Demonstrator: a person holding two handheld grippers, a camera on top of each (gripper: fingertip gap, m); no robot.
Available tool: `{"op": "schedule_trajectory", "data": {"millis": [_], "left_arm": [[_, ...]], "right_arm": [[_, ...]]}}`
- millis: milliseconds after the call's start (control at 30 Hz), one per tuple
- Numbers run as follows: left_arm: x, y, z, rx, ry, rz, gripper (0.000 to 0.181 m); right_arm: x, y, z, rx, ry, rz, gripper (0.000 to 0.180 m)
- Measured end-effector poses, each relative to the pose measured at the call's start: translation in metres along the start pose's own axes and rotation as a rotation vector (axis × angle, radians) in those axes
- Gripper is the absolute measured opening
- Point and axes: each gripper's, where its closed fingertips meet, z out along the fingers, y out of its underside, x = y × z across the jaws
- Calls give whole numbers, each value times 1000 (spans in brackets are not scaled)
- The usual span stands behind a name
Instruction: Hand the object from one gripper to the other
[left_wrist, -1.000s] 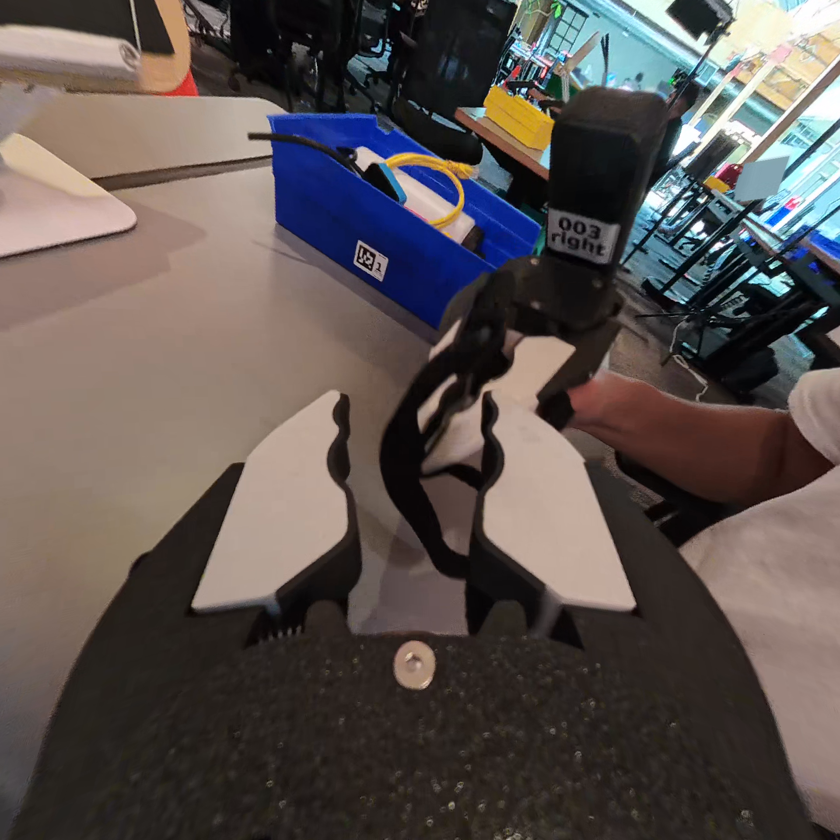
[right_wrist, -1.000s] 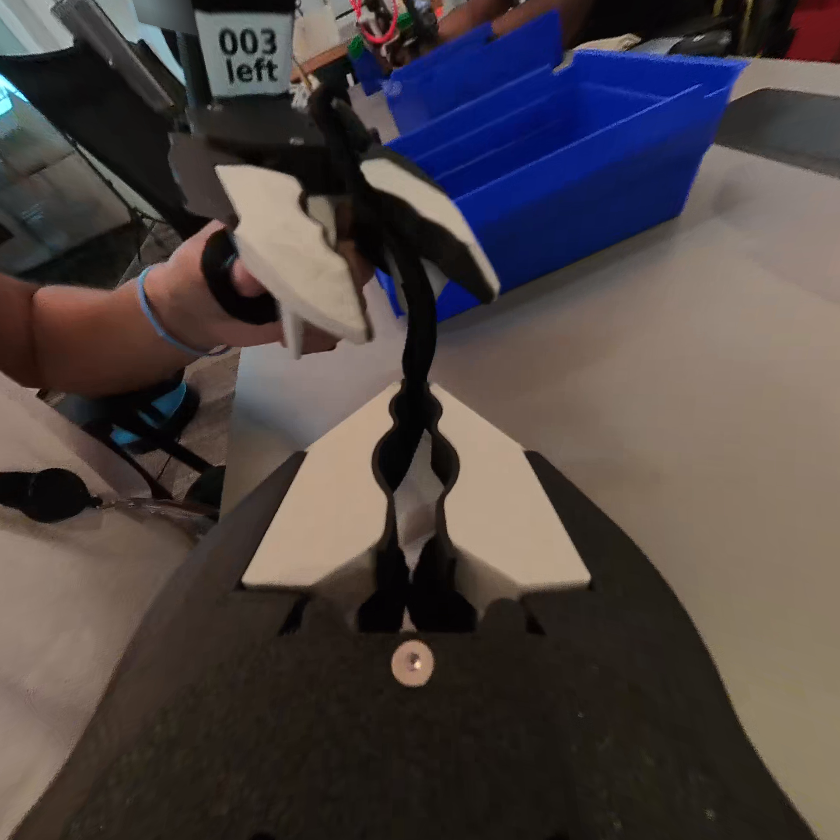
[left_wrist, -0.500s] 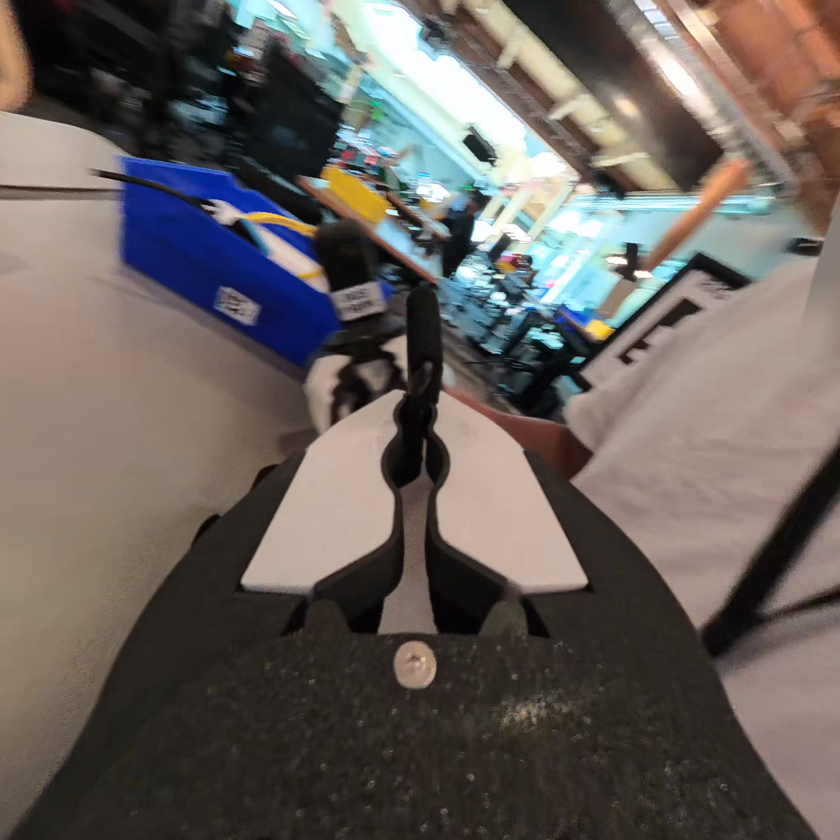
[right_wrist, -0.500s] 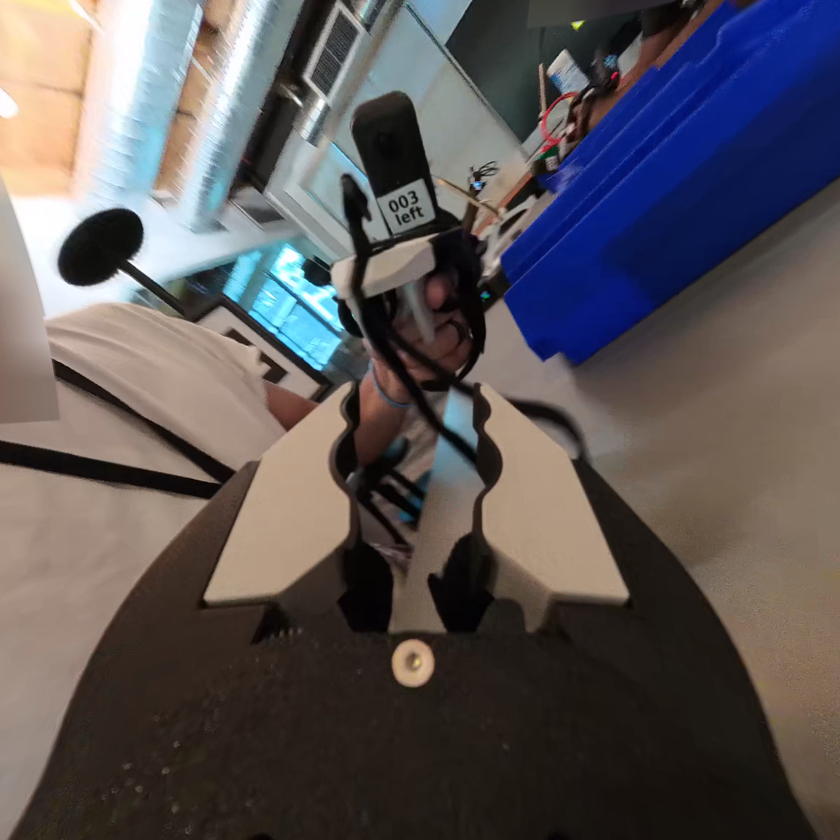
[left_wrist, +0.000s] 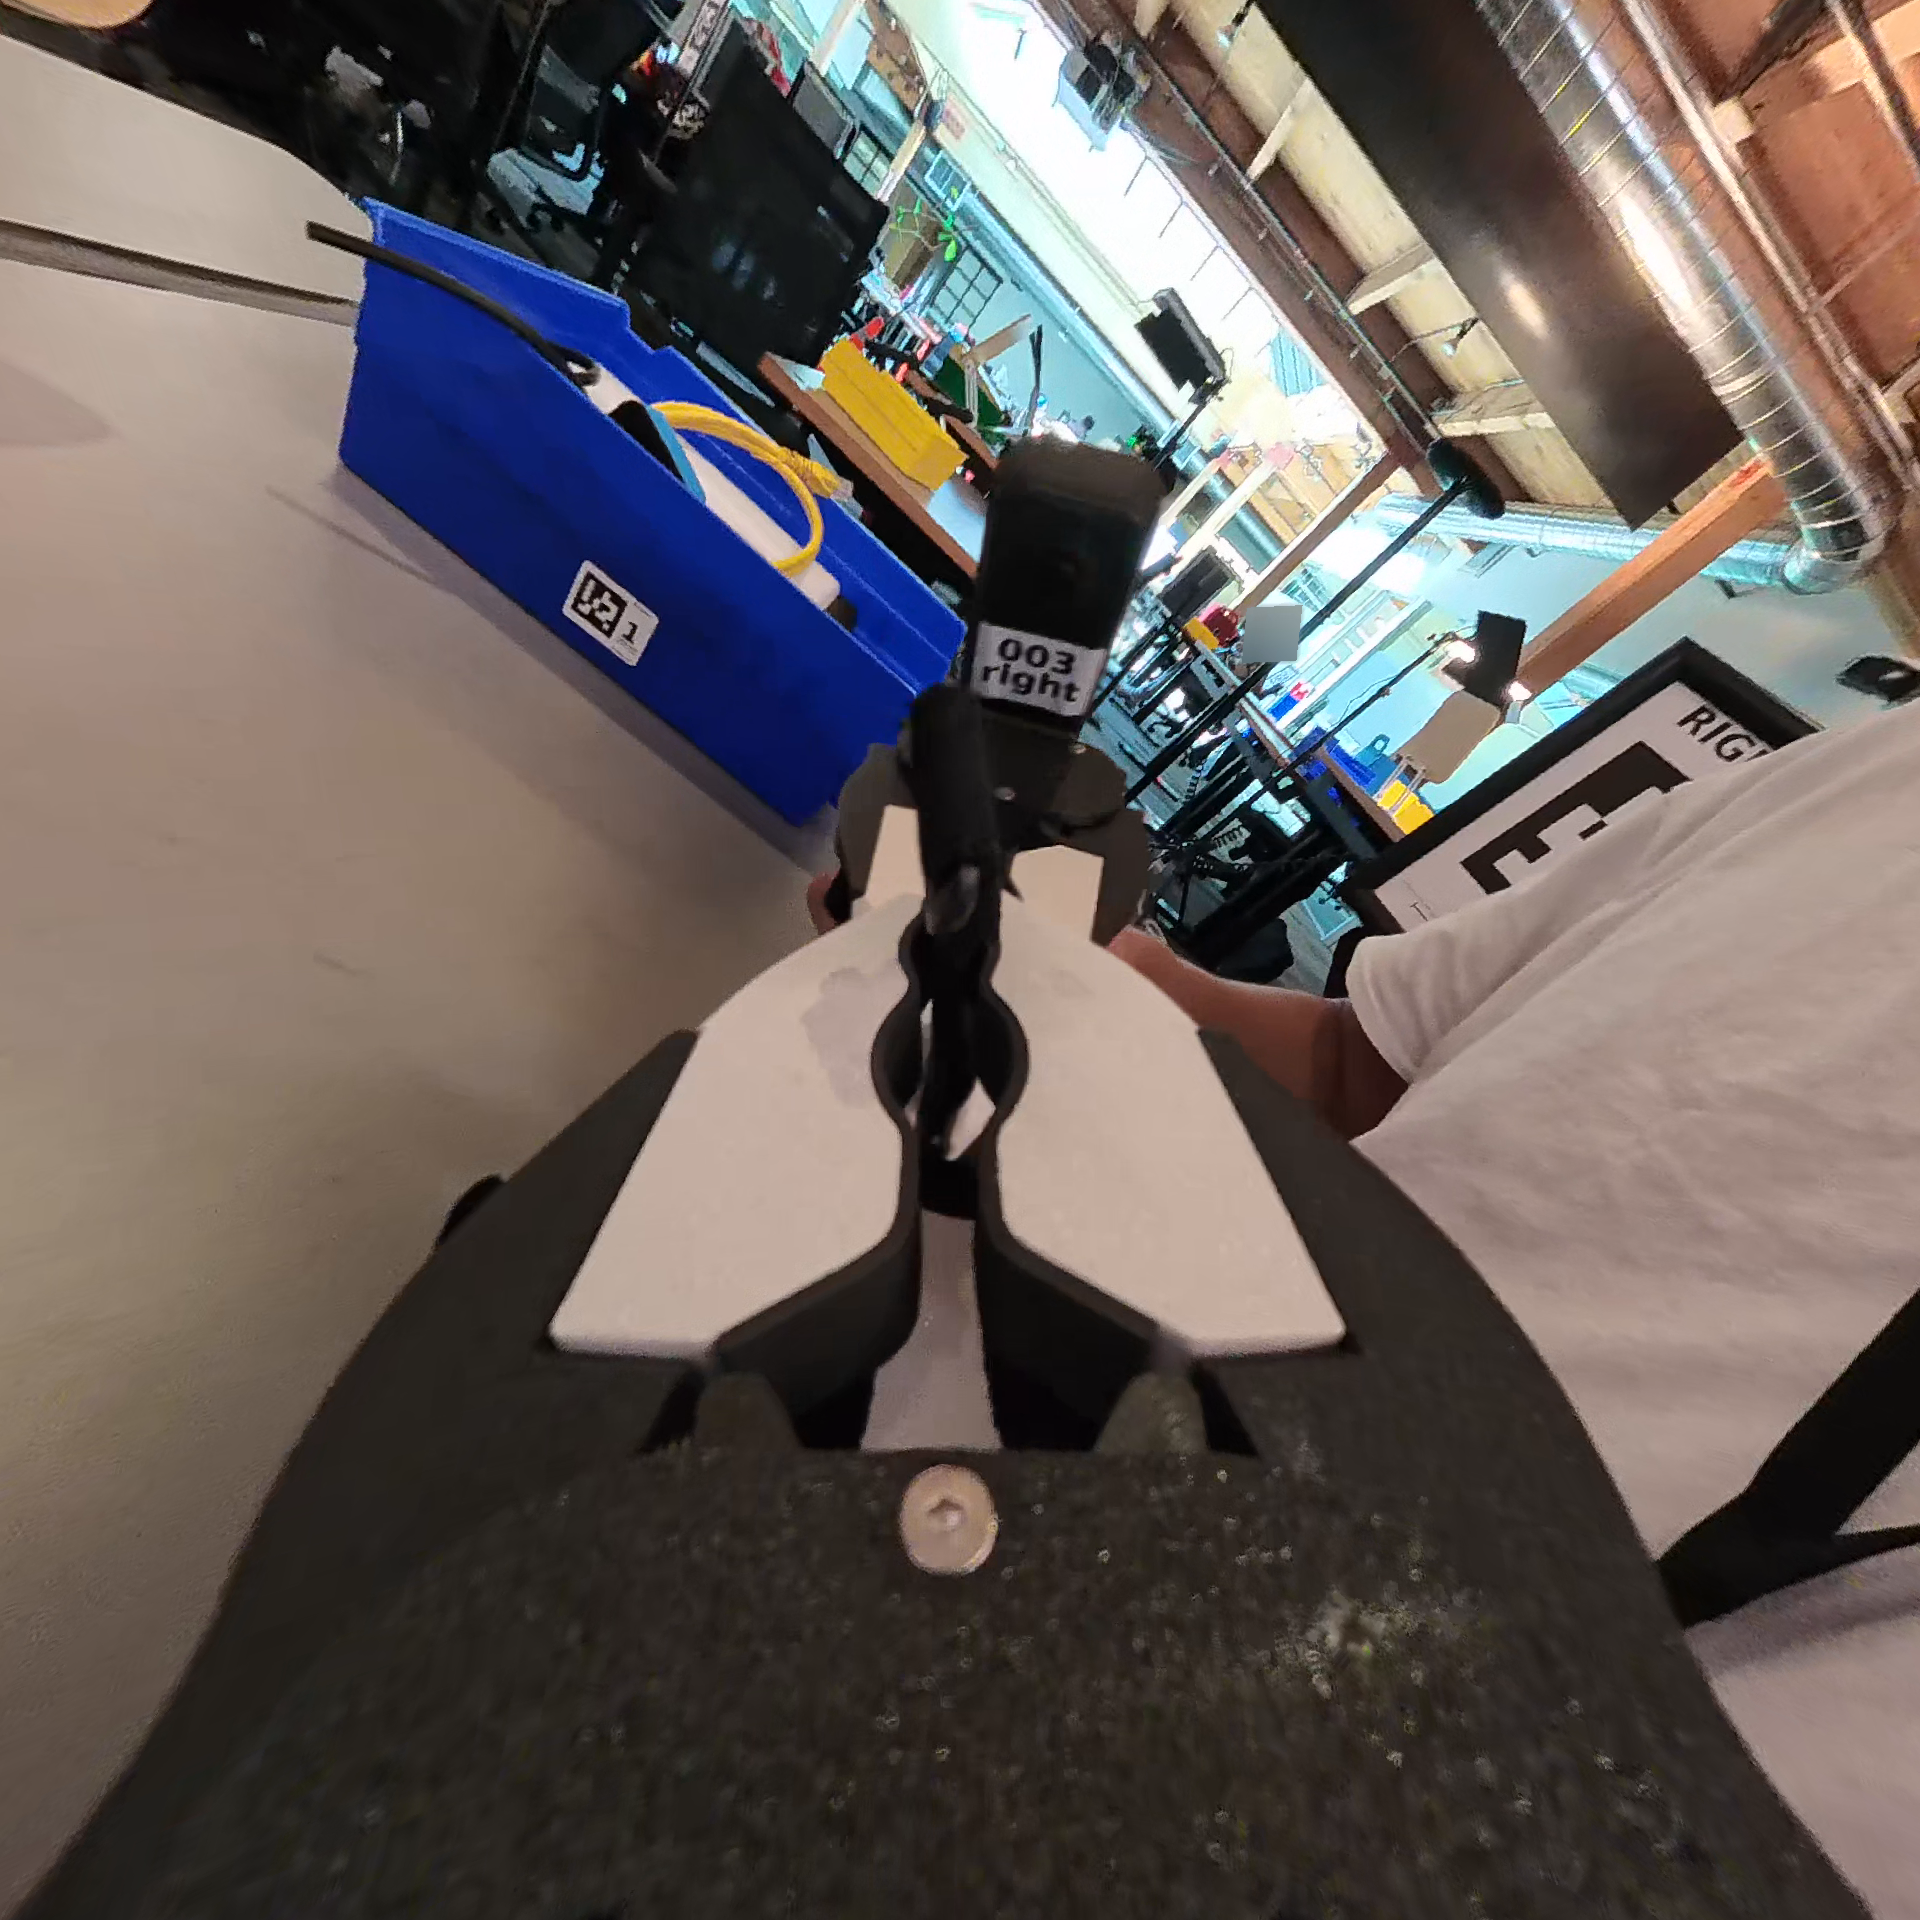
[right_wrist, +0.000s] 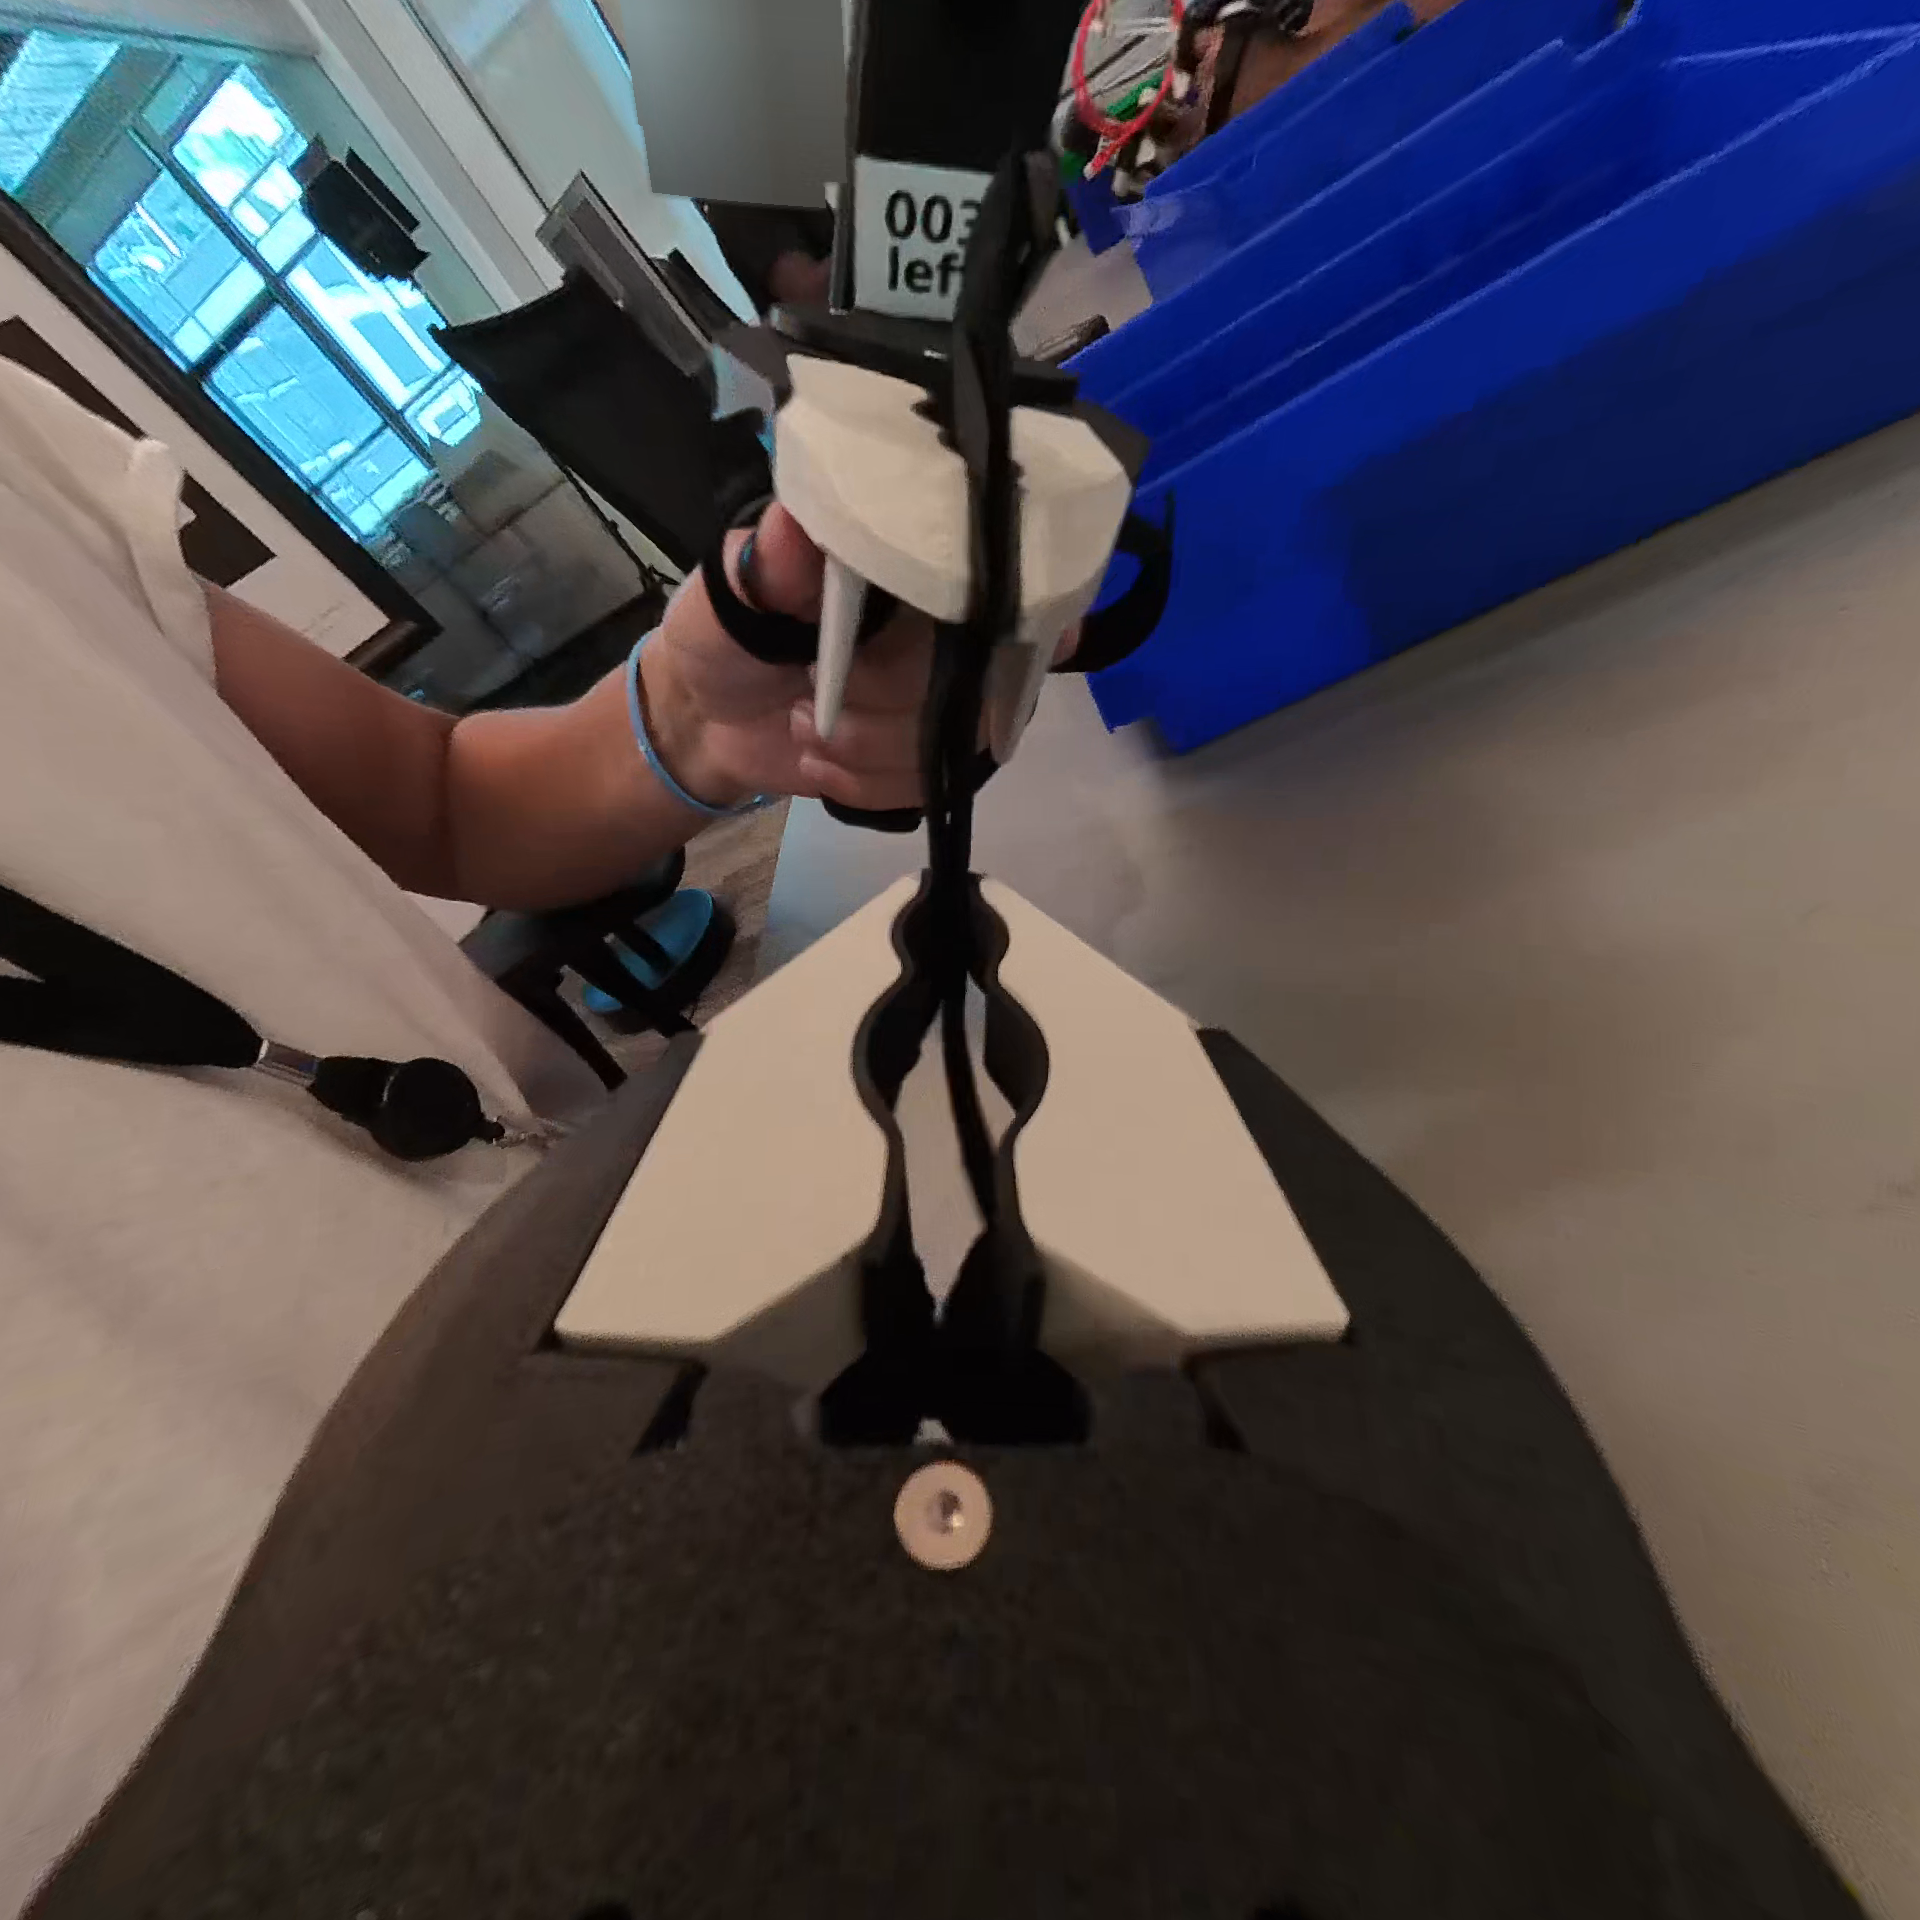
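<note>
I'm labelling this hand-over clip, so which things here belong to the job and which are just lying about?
Part of the job:
- black strap, stretched between both grippers
- left gripper, shut on the strap
- right gripper, shut on the strap

Just lying about:
- blue bin on the grey table
- yellow cable inside that bin
</note>
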Motion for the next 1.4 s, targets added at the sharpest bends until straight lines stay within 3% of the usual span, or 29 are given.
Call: {"op": "schedule_trajectory", "data": {"millis": [33,100,167,267,433,533,667,767,833,900,1067,1167,1267,1300,1400], "left_arm": [[0,-1,-1,11,9,-11,5],[-6,-2,-3,33,-9,-37,32],[-16,4,-6,24,-67,-32,47],[-31,27,-3,-39,-152,4,61],[-12,42,25,0,-4,-90,69],[-10,46,31,-1,3,-73,58],[-9,49,26,-29,-31,0,4],[-14,49,19,-78,-82,45,4],[-17,45,10,-102,-135,98,4],[-24,41,-3,-165,-234,177,4],[-35,49,-34,-484,-466,497,4],[-25,56,-34,-615,-463,642,4],[-10,62,-26,-662,-410,714,4],[-5,65,-22,-667,-385,720,4],[4,77,-16,-679,-309,696,4]], "right_arm": [[2,-1,-1,13,1,26,4],[8,-14,-10,105,2,95,4],[20,-34,-29,246,27,163,3],[38,-59,-57,486,42,293,4],[36,-62,-41,633,2,395,4],[25,-58,-20,588,-52,403,4],[28,-55,-21,567,-43,390,4],[29,-54,-24,508,-46,366,8],[32,-55,-38,445,-9,294,27],[35,-55,-62,362,73,170,35],[35,-21,-90,-24,254,-119,50],[28,-7,-78,-91,187,-86,80],[20,-8,-59,13,22,60,91],[15,-15,-55,79,-48,96,89],[-2,-45,-59,303,-179,92,36]]}}
